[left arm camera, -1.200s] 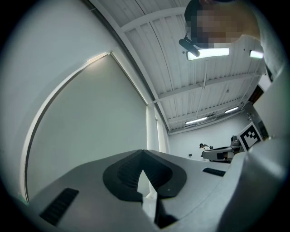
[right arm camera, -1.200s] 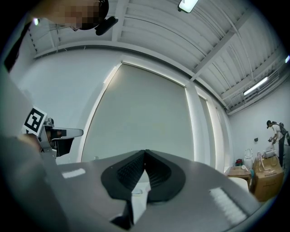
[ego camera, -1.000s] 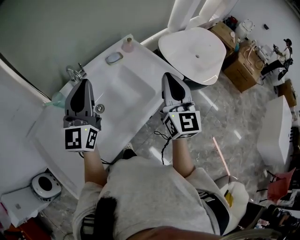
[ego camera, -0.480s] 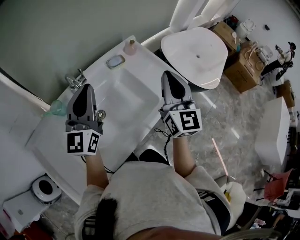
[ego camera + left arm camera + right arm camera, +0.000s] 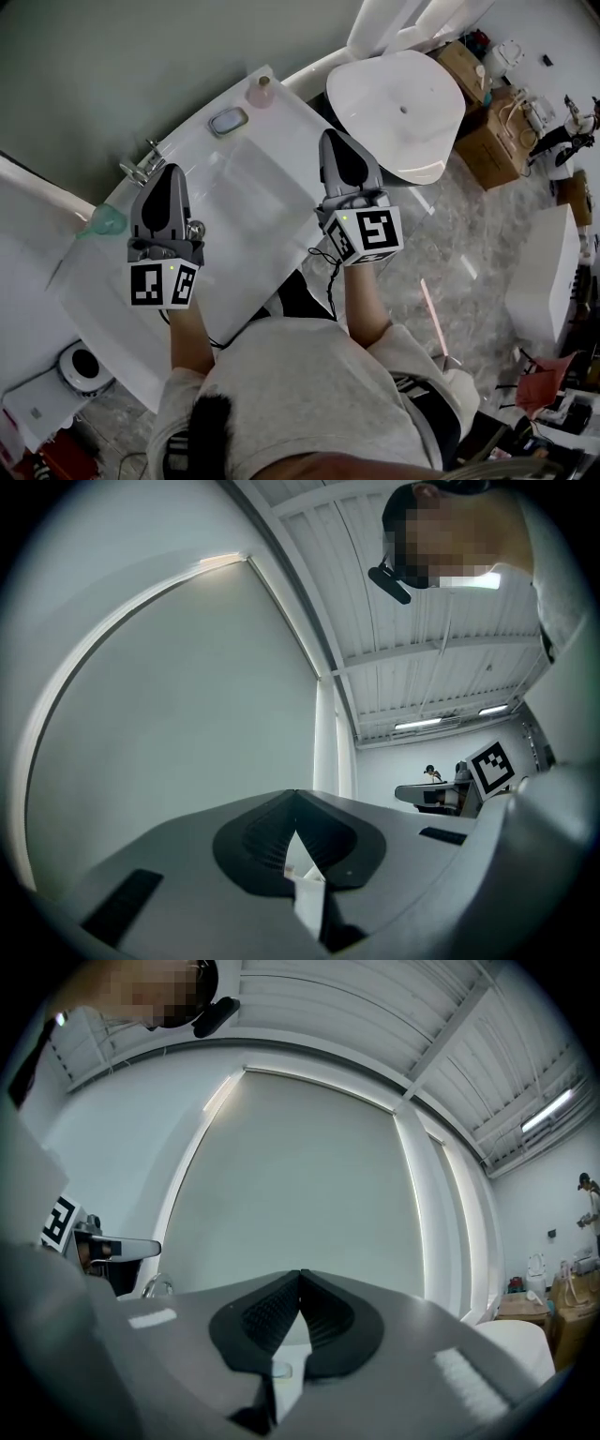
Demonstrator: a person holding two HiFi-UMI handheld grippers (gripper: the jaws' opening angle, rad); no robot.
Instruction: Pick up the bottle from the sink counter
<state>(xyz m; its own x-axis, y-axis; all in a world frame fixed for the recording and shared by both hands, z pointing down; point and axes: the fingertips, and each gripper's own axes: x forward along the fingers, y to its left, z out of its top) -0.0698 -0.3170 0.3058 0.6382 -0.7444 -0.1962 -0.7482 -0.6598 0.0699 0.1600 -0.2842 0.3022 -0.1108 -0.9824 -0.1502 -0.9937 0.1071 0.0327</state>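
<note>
A small pink bottle [image 5: 259, 91] stands upright at the far back corner of the white sink counter [image 5: 103, 281]. My left gripper [image 5: 168, 175] hovers over the counter's left part, just in front of the chrome faucet [image 5: 142, 161], well short of the bottle. My right gripper [image 5: 335, 141] is held over the counter's right edge, to the right of the bottle and nearer to me. In the gripper views both the left gripper [image 5: 294, 797] and the right gripper [image 5: 301, 1274] point slightly upward at the grey wall, jaws together with nothing between them.
A grey soap dish [image 5: 228, 121] lies beside the bottle. A green item [image 5: 101, 222] rests at the counter's left. A white rounded fixture [image 5: 398, 98] stands right of the counter, with cardboard boxes [image 5: 492, 141] beyond it. A round white device [image 5: 80, 367] sits on the floor, lower left.
The person has stepped closer to the sink, and both grippers have travelled forward over the counter. Their jaws have stayed together throughout.
</note>
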